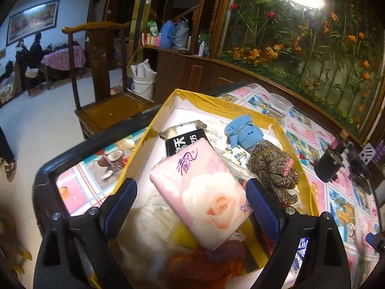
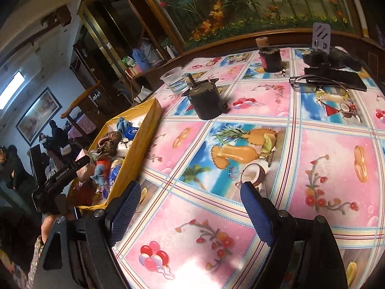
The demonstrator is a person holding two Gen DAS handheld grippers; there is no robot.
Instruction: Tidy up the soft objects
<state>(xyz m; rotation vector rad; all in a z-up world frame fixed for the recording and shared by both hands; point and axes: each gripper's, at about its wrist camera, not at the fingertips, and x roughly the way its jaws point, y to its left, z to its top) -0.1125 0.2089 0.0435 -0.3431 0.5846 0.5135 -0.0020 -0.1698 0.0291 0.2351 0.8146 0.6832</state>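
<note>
The left claw (image 1: 191, 207) hung wide around the pink tissue pack (image 1: 204, 192) in the box (image 1: 240, 107), needing a square squeeze; the right claw (image 2: 192, 209) gaped empty beside that box.

Glossy plastic-wrapped tissue pack (image 1: 204, 200), knitted cloth (image 1: 243, 133)

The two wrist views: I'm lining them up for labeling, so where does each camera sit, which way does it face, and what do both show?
Left wrist: on the left gripper, looking down into the yellow box; its blue fingers flank a pink tissue pack.
Right wrist: on the right gripper, facing across the patterned tablecloth; fingers open over it, nothing between; a hand shows at left.
Shared: yellow box, brown knit bundle, dark cylinder.
</note>
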